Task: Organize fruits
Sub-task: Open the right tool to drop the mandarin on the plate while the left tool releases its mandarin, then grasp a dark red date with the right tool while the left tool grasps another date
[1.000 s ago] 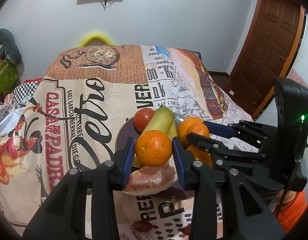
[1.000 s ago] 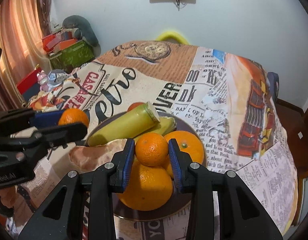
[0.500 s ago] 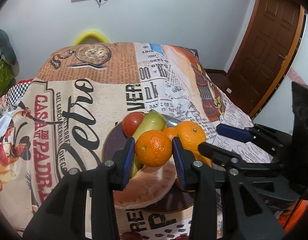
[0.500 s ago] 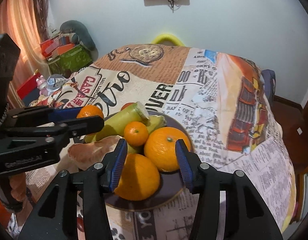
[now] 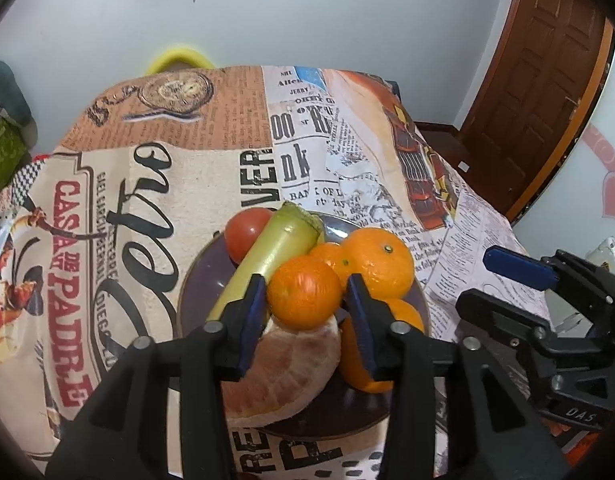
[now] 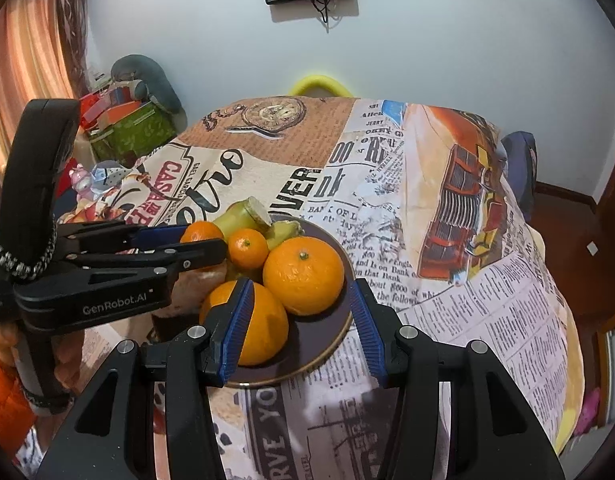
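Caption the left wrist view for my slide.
Left gripper holds a small orange above a dark plate piled with fruit; the open right gripper waits alongside.

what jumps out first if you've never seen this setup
A dark round plate heaped with fruit sits mid-table on a loud newspaper-print tablecloth. The left gripper is clamped on a small orange mandarin above the pile; the right gripper hangs open nearby.

Plate (image 5: 195, 276) sits at frame centre on the tablecloth (image 5: 147, 184). On it: tomato (image 5: 245, 232) upper left, stalk (image 5: 275, 248) right of it, 3 oranges right, flatbread (image 5: 283, 372) at the lower edge.
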Motion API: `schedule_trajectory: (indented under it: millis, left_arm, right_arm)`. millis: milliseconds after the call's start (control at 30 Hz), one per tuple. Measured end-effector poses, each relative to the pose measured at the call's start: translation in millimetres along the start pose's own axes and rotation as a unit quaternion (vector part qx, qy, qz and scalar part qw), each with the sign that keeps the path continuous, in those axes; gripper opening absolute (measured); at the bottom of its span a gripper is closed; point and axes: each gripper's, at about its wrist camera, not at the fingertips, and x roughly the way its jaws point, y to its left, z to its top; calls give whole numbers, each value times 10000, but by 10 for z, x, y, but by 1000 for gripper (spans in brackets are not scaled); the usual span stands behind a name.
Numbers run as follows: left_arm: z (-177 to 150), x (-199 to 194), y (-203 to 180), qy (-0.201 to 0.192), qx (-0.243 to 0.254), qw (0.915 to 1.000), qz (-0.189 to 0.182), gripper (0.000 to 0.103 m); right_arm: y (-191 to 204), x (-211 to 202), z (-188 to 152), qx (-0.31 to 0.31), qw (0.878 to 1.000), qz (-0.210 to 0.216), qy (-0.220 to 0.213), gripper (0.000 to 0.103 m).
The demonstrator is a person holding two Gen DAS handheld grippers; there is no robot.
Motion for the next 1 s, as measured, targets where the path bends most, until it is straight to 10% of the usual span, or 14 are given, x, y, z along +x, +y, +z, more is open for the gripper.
schedule_trajectory:
  millis: [1000]
  left_arm:
    - [-729,-1426,148,-532,17,9977,430,60]
  right_arm:
    - [639,-568,-477,-59,9997,113,214,46]
